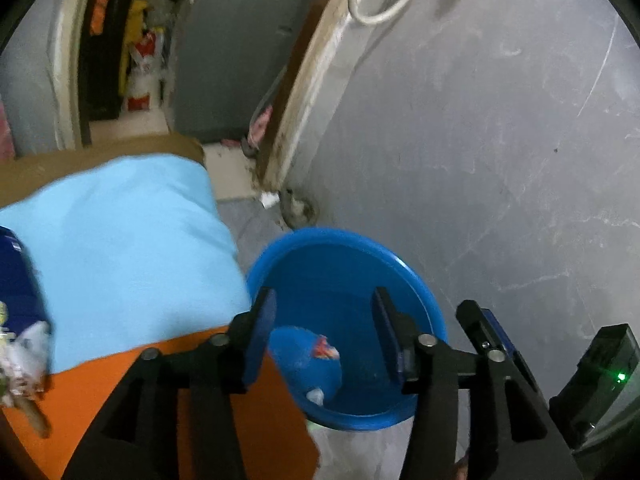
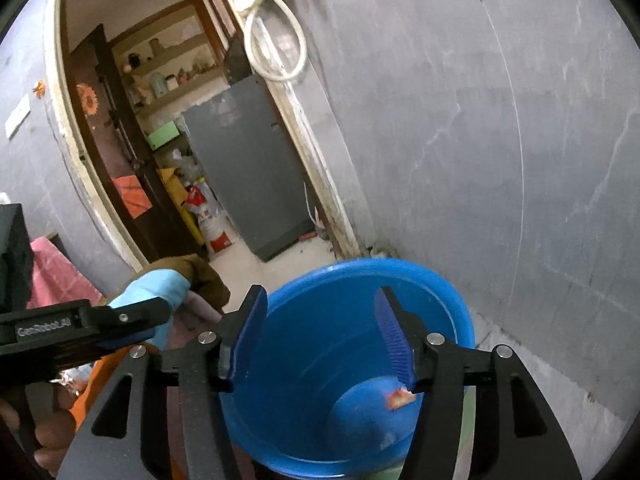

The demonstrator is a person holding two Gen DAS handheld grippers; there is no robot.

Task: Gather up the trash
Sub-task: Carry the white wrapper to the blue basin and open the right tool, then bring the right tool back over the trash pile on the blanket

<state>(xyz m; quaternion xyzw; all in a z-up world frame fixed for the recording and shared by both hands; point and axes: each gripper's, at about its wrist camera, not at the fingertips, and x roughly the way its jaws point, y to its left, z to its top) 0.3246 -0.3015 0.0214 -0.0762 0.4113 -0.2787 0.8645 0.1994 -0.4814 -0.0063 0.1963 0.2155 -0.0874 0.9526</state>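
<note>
One blue bucket (image 1: 416, 292) stood low in the frame, with one blue wrapper (image 1: 308, 364) inside. Both the left gripper (image 1: 324, 312) and the right gripper (image 2: 320, 312) were half open and empty above it. One light blue pillow (image 1: 120, 248) lay at left.

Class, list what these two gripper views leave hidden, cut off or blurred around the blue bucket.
- Blue bucket: the left view hides its near rim behind gripper fingers.
- Blue packet inside: blurred in the right view, print unreadable.
- Dark blue container: cut by the left view's edge.
- Crumpled wrapper: blurred, at the same edge.
</note>
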